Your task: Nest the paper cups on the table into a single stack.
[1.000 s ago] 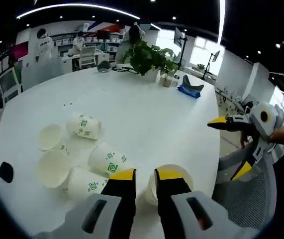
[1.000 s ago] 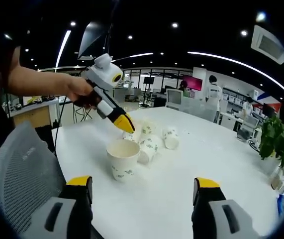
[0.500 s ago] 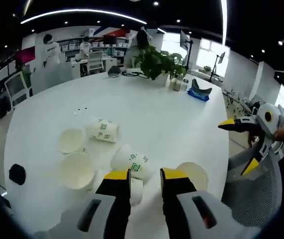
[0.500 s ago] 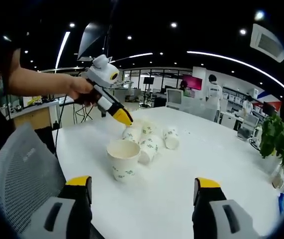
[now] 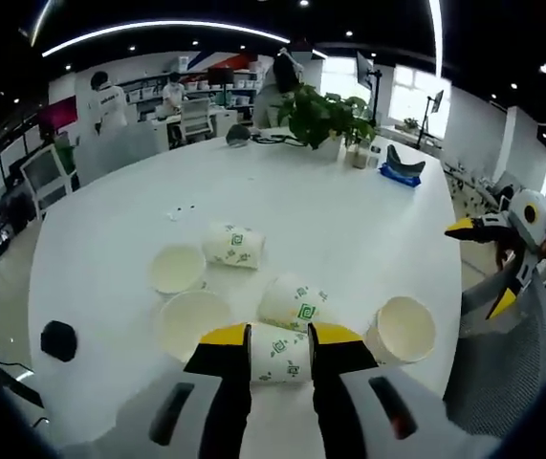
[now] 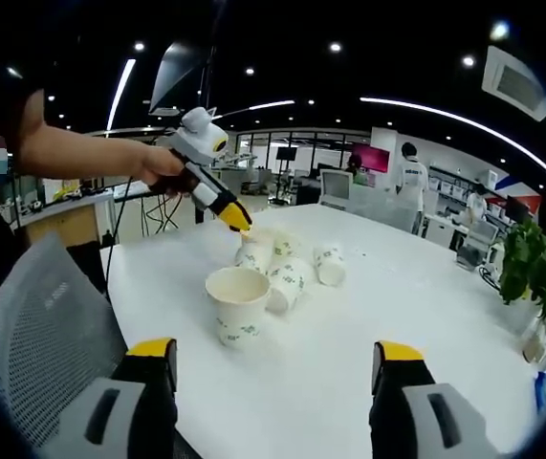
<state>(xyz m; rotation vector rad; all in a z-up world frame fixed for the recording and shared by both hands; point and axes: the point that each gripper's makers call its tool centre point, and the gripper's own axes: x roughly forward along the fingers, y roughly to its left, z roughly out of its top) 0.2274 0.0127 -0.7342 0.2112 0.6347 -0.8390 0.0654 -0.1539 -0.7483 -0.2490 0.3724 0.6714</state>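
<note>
Several white paper cups with green print are on the round white table (image 5: 292, 206). One cup (image 5: 404, 328) stands upright at the right. The rest lie on their sides in a cluster, among them a cup (image 5: 294, 301) and another cup (image 5: 277, 352) seen past my left gripper (image 5: 279, 335). Its jaws stand a narrow gap apart with nothing between them. In the right gripper view the left gripper (image 6: 232, 218) hovers over the cluster (image 6: 287, 273), behind the upright cup (image 6: 237, 304). My right gripper (image 6: 275, 351) is wide open and holds nothing, and appears as the right gripper (image 5: 488, 263) off the table's edge.
A potted plant (image 5: 322, 115) and a blue item (image 5: 402, 172) stand at the table's far side. A black round object (image 5: 59, 339) lies near the left edge. A grey mesh chair (image 6: 48, 325) is by the near edge. People stand in the office behind.
My left gripper has moved from above the upright cup toward the lying cups, and its jaws have parted slightly. The right gripper has stayed put.
</note>
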